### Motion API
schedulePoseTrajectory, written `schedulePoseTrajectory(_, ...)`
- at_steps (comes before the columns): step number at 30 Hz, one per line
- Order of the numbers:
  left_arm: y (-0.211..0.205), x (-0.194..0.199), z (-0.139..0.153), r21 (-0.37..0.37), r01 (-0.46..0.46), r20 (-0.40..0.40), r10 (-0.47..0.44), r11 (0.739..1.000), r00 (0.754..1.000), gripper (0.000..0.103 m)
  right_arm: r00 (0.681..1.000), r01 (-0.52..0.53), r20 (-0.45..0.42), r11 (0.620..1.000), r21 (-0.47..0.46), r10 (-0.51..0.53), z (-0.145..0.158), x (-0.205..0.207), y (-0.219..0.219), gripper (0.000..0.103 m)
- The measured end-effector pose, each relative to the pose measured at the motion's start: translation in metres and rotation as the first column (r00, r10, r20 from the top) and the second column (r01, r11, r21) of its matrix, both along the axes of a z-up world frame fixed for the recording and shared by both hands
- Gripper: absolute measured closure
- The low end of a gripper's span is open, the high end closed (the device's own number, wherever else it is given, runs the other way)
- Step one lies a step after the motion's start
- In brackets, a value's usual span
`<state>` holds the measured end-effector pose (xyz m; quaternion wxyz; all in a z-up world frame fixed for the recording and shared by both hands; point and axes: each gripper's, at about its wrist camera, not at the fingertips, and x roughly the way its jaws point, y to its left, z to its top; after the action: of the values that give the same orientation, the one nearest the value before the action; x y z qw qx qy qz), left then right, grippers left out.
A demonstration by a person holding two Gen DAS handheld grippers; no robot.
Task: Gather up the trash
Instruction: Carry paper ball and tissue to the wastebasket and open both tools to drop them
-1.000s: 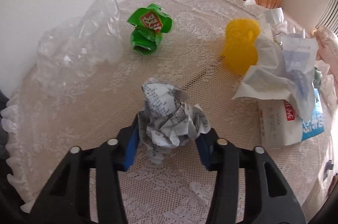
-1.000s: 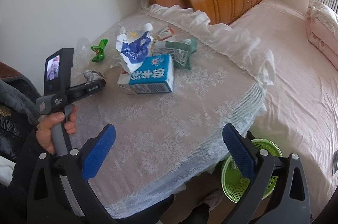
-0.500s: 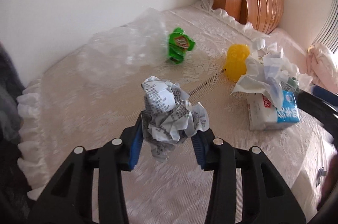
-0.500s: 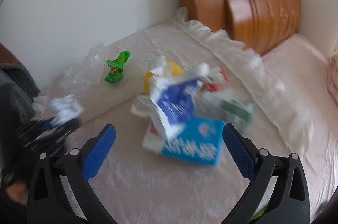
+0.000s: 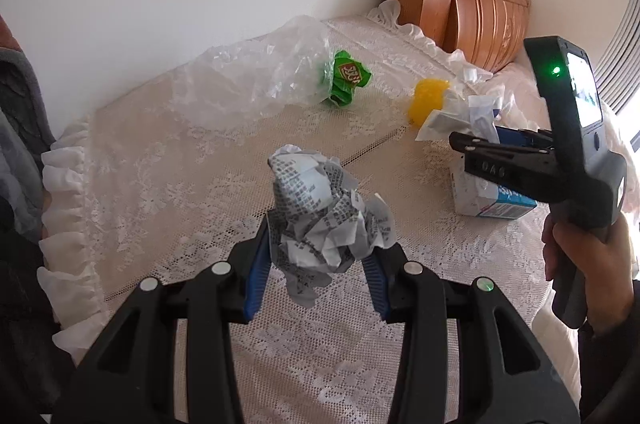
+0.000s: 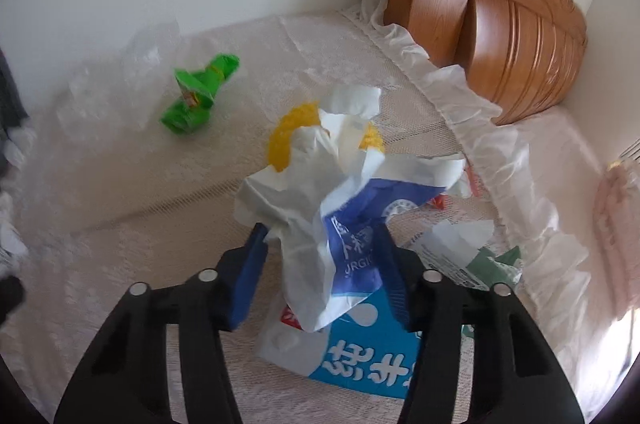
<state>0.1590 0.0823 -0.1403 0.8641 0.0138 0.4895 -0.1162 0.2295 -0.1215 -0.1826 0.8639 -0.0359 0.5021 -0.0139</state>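
Paper ball (image 5: 322, 220), printed and crumpled, sits between the blue pads of the left gripper (image 5: 316, 276), whose jaws are partly closed and press it on both sides; compared with a second ago it is now lifted clear of the lace tablecloth (image 5: 168, 183). The right gripper (image 6: 320, 280) was wide open over the table edge then. Its jaws have just been closing, and a white and blue wrapper (image 6: 340, 224) stands between them. The right pad touches the wrapper, but whether the left pad presses it I cannot tell. The wrapper lies on top of a blue milk carton (image 6: 360, 356), near the right side. A green wrapper (image 5: 346, 81), a clear plastic bag (image 5: 264, 75) and a yellow thing (image 6: 288, 135) remain farther back. So one piece is secured, a second nearly, and several still wait.
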Motion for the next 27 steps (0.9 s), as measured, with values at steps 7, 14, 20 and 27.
schedulePoseTrajectory(7, 0.000, -0.010, 0.014, -0.006, 0.005, 0.021, -0.005, 1.000, 1.000, 0.062, 0.999, -0.004, 0.050, 0.988, 0.155, -0.004, 0.027, -0.008, -0.007, 0.061)
schedulePoseTrajectory(14, -0.017, -0.034, 0.037, -0.003, 0.061, 0.059, -0.060, 0.998, 0.996, 0.062, 0.989, -0.014, 0.145, 0.957, 0.288, -0.029, 0.075, -0.071, -0.025, 0.061)
schedulePoseTrajectory(20, -0.068, -0.068, 0.052, -0.015, 0.182, 0.092, -0.180, 0.983, 0.979, 0.062, 0.975, 0.066, 0.185, 0.952, 0.298, -0.126, 0.101, -0.177, -0.078, 0.060)
schedulePoseTrajectory(27, -0.149, -0.111, 0.053, -0.025, 0.364, 0.095, -0.361, 0.931, 0.928, 0.062, 0.932, 0.290, 0.140, 0.918, 0.271, -0.336, 0.096, -0.302, -0.151, 0.060)
